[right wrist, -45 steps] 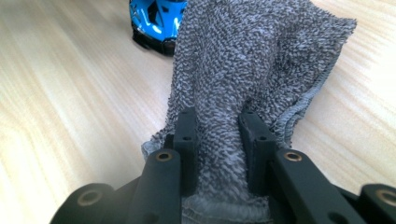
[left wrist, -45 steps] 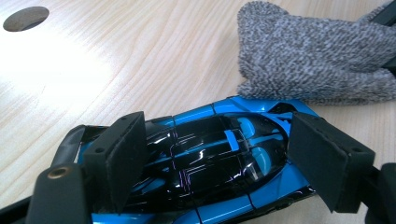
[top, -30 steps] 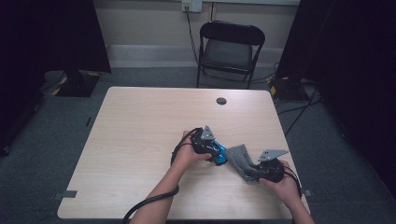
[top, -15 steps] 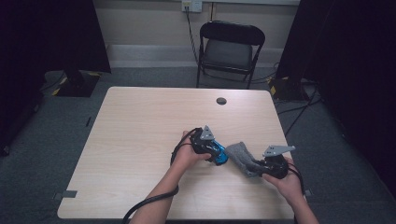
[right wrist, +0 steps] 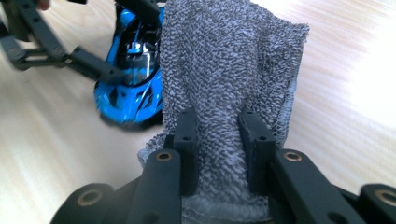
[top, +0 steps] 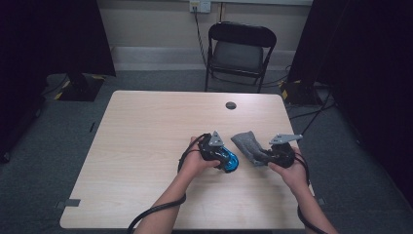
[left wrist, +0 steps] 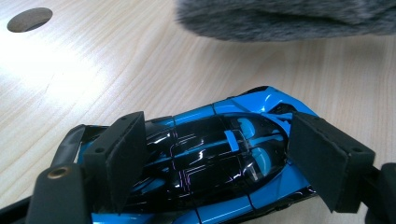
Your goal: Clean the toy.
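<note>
Left gripper (left wrist: 219, 163): jaws spread wide, clamping blue toy car (left wrist: 210, 158) by its flanks, holding it on table (top: 146, 146) | Right gripper (right wrist: 219, 140): pinching grey cloth (right wrist: 229, 70), hanging just beside car | Advice: keeping car braced, lowering cloth flat onto roof, wiping lightly, avoiding left jaws.

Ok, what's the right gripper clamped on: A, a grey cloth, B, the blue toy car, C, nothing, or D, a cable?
A: in the right gripper view the right gripper has its jaws pinched on a bunched grey cloth, while the blue toy car sits between the left gripper's jaws.
</note>
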The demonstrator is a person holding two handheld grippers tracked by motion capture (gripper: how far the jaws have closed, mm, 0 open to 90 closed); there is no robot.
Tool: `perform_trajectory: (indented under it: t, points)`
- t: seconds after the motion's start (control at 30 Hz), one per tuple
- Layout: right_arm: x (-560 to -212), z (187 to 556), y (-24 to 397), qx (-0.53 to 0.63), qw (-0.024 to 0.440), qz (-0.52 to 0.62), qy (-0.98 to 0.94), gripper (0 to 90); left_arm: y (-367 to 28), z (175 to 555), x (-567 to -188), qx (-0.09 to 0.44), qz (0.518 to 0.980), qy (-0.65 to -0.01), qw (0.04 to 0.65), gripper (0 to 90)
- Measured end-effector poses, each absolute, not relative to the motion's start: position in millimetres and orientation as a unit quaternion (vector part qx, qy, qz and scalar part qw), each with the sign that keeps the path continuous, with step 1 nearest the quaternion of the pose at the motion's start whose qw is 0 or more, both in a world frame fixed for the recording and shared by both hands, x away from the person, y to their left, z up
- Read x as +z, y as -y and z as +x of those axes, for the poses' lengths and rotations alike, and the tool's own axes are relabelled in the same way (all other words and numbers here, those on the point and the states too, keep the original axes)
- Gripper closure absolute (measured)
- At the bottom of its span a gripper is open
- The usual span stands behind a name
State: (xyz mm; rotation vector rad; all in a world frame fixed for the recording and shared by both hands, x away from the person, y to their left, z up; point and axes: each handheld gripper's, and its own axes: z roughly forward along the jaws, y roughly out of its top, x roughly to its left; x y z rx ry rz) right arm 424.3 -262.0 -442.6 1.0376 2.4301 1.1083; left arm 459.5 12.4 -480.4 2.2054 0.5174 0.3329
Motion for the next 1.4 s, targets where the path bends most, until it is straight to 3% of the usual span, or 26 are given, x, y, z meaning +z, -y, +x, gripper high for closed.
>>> perform_trajectory:
  t: [0.7,1.13,1.4]
  points:
    - [-455,475,217,0.354,0.157,0.361,-0.849,71.4,-13,459,-481,0.132,0.877,-0.202,0.417,19.9]
    - [-470,484,192,0.331,0.160,0.350,-0.862,70.8,-13,459,-481,0.132,0.876,-0.201,0.417,19.9]
    - [-476,486,188,0.336,0.134,0.354,-0.863,67.3,-13,459,-481,0.132,0.876,-0.200,0.418,19.9]
